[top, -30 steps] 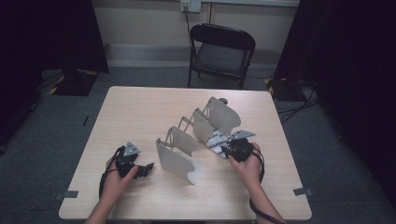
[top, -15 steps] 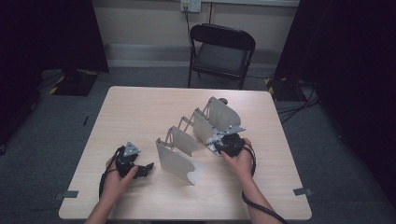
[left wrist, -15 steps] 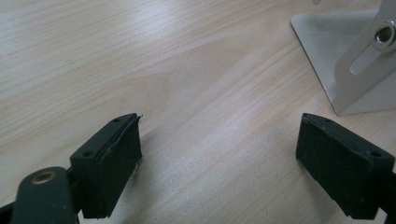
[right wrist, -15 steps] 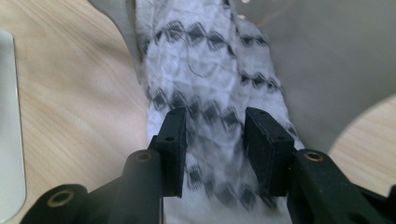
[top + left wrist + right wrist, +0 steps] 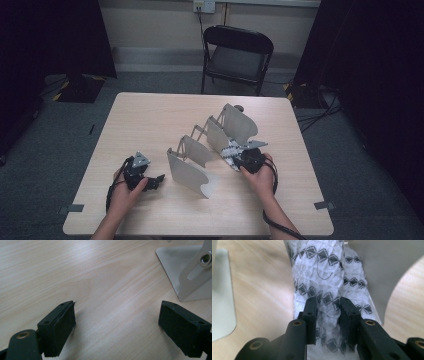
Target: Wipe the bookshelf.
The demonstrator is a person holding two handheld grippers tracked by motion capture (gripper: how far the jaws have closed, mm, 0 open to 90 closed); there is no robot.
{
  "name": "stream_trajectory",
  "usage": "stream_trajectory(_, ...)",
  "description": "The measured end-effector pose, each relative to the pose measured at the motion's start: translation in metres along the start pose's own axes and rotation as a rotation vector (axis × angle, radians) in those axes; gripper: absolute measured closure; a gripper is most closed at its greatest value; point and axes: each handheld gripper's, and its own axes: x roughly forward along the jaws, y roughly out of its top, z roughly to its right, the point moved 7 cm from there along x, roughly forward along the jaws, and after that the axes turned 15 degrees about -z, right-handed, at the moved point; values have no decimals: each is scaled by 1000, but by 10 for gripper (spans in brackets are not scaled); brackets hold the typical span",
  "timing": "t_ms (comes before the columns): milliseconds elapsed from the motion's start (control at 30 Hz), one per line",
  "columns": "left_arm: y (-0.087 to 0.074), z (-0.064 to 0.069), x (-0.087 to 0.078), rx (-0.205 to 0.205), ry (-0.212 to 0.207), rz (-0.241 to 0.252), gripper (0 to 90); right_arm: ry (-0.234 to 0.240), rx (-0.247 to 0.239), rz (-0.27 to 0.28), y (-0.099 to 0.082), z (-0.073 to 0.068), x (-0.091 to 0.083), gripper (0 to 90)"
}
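A grey metal rack (image 5: 200,150) of several upright plates on a scissor frame stands in the middle of the wooden table (image 5: 150,120). A white cloth (image 5: 230,149) with black diamond marks lies between its plates on the right. My right gripper (image 5: 238,157) has just been closing, and its pads pinch a bunched fold of the cloth (image 5: 324,272) beside a rack plate (image 5: 384,270). My left gripper (image 5: 158,179) rests on the table left of the rack, jaws wide open over bare wood (image 5: 116,322). The rack's foot (image 5: 175,267) shows beyond it.
A black folding chair (image 5: 237,55) stands behind the table's far edge. Cables (image 5: 320,115) lie on the carpet to the right. Tape marks (image 5: 325,205) sit on the table's front corners.
The right hand has shifted slightly beside the rack, staying at the cloth. The left hand has kept still.
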Motion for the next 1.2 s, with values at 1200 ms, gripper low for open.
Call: stream_trajectory(1200, 0, 0, 0, 1, 0, -1, 136, -14, -44, 146, 71, -7, -94, 798)
